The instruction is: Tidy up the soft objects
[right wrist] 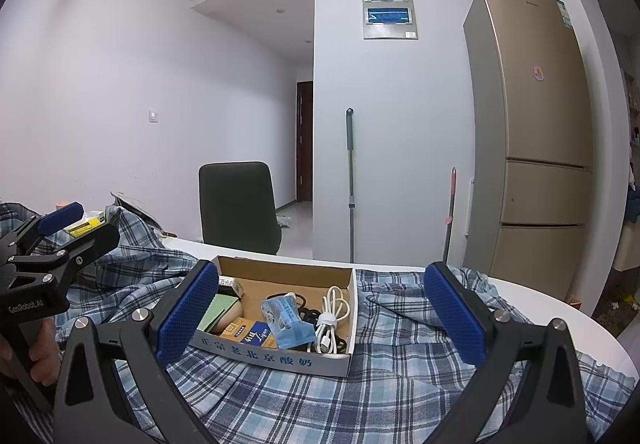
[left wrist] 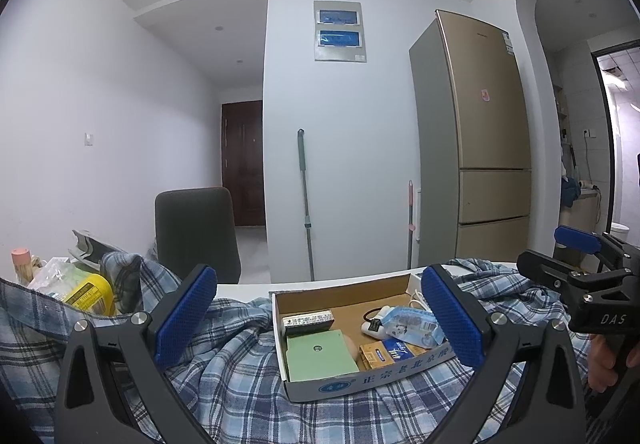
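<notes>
A blue plaid shirt (left wrist: 240, 376) lies crumpled over the white table and also shows in the right wrist view (right wrist: 304, 396). A shallow cardboard box (left wrist: 360, 384) sits on the shirt and holds small items; it also shows in the right wrist view (right wrist: 280, 358). My left gripper (left wrist: 318, 316) is open and empty, above the shirt, with the box between its fingers. My right gripper (right wrist: 320, 308) is open and empty, just before the box. Each gripper shows in the other's view: the right one (left wrist: 576, 268), the left one (right wrist: 56, 232).
A yellow packet (left wrist: 90, 294) and a pink-capped jar (left wrist: 22, 264) stand at the left. The box holds a green card (left wrist: 320, 356), a blue pack (right wrist: 286, 318) and a white cable (right wrist: 330, 318). A dark chair (right wrist: 238, 204), a fridge (right wrist: 536, 148) and mops stand behind.
</notes>
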A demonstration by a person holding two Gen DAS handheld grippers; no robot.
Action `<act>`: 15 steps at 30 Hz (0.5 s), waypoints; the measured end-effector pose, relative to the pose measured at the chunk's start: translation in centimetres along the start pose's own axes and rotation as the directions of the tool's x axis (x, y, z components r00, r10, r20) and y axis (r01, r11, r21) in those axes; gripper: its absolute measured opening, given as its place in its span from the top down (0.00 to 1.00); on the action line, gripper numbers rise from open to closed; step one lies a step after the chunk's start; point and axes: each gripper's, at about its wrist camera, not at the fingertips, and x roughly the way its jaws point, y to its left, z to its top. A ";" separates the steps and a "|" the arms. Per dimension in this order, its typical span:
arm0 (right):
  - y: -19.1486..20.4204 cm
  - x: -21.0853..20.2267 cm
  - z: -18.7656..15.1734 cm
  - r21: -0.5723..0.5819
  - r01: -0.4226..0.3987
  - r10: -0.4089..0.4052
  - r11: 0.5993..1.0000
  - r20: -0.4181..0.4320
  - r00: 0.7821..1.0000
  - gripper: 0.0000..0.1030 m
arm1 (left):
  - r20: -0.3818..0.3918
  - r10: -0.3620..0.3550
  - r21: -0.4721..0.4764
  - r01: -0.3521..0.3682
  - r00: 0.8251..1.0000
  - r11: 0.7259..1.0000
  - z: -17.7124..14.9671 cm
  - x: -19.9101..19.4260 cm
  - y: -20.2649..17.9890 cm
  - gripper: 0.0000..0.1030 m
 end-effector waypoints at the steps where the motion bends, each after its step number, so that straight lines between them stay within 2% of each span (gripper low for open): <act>1: 0.0 0.0 0.0 0.002 0.000 0.000 1.000 -0.001 1.000 0.00 | -0.001 0.000 -0.003 0.000 1.000 1.000 0.0 0.1 0.1 0.00; 15: -0.1 0.0 0.0 0.003 -0.001 0.001 1.000 -0.007 1.000 0.00 | -0.005 -0.001 -0.001 0.001 1.000 1.000 -0.1 0.3 0.1 0.00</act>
